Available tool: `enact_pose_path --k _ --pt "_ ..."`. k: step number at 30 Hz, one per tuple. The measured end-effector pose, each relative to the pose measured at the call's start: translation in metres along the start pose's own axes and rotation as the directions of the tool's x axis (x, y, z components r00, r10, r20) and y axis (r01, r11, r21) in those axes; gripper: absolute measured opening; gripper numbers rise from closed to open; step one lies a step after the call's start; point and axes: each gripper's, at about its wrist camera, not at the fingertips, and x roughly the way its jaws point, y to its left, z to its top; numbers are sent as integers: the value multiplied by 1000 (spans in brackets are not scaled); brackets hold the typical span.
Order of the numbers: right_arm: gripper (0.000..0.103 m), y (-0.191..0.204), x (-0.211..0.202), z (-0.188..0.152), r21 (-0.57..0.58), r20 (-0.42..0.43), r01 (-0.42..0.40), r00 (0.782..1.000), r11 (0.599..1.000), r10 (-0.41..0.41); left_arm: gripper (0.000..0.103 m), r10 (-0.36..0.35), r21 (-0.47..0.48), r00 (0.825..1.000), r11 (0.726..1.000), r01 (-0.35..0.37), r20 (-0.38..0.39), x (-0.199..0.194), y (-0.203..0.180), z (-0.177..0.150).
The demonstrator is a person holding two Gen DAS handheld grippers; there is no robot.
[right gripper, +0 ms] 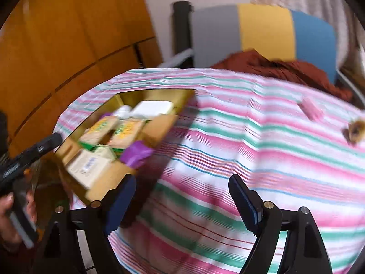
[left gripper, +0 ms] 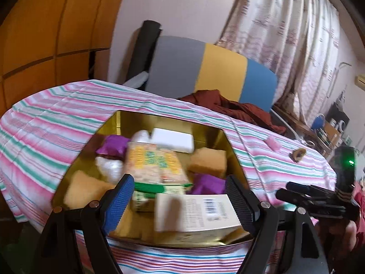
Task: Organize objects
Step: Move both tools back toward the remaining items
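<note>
Tin (left gripper: 118, 123) of glossy gold metal, with angled corners, sits on the counter (left gripper: 57, 114) right ahead of your left tool (left gripper: 180, 196), its near rim just below the spread fingers. Inside it lie a white label box (left gripper: 200, 212) with a barcode nearest that tool, a green-and-yellow packet (left gripper: 155, 164) behind it, tan spongy blocks (left gripper: 208, 161), crinkled purple wrappers (left gripper: 113, 147) and a flat white block (left gripper: 173, 139) at the far wall. Your left tool stands open and holds nothing; its pads (left gripper: 118, 203) are ribbed and blue.

Your right tool (right gripper: 182, 203) is also open and empty, over bare striped cloth, with the tin (right gripper: 180, 98) off to its left. A small pink block (right gripper: 311, 109) and a brown fuzzy piece (right gripper: 354, 132), too blurred to name, lie far right on the counter, well apart from the tin. The cloth is soft, striped pink, green and white. Behind the counter is a chair (left gripper: 223, 73) with grey, yellow and blue panels and a rust-red cloth (left gripper: 235, 109) heaped on it.
</note>
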Motion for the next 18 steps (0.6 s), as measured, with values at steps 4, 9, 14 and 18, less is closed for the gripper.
enact_pose_path --k 4,9,14,18 --pt "84 -34 0 -3 91 0 67 998 994 -67 84 -41 53 999 998 42 -20 7 -26 1" --pt "86 -76 -8 -7 169 16 155 987 973 -160 84 -103 124 993 986 109 -52 18 -65 3" --pt "87 -118 -17 -13 234 24 254 963 939 -267 84 -152 191 984 967 166 -88 33 -105 3" --pt "88 -150 -24 -13 269 27 322 940 908 -341 84 -194 209 970 952 222 -147 48 -135 -2"
